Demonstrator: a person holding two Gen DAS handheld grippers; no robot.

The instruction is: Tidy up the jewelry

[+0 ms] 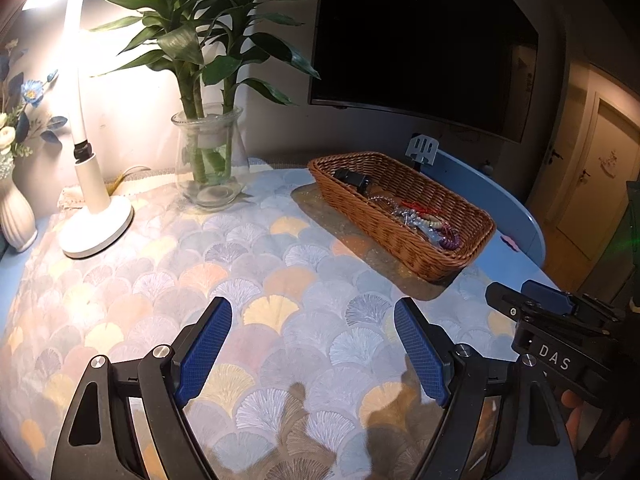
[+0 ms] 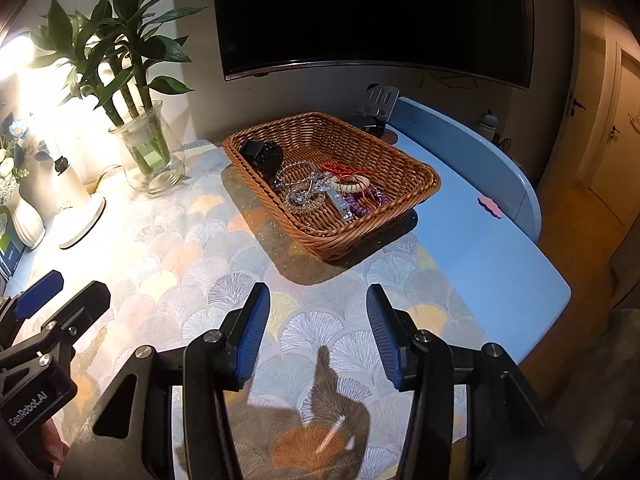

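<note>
While apart and empty, both claws (image 1: 312, 320) (image 2: 318, 308) over bare cloth (image 1: 160, 280), basket (image 2: 400, 216) beyond.

Pale blue worktop (image 2: 480, 248) under a cloth (image 1: 240, 280) printed with overlapping fan-shaped scales in grey-blue, peach, yellow and white. Warm brown wicker basket (image 2: 400, 208) holding a black watch (image 2: 266, 156), clear crystal beads (image 2: 300, 192), cream beads (image 2: 354, 187), purple beads (image 2: 360, 206) and a red cord (image 2: 340, 169). White lamp (image 1: 94, 200); green-leaved plant (image 1: 192, 40) in a clear glass vase (image 1: 208, 160); both tools, left (image 1: 312, 312) and right (image 2: 318, 300), black with dark blue textured pads.
</note>
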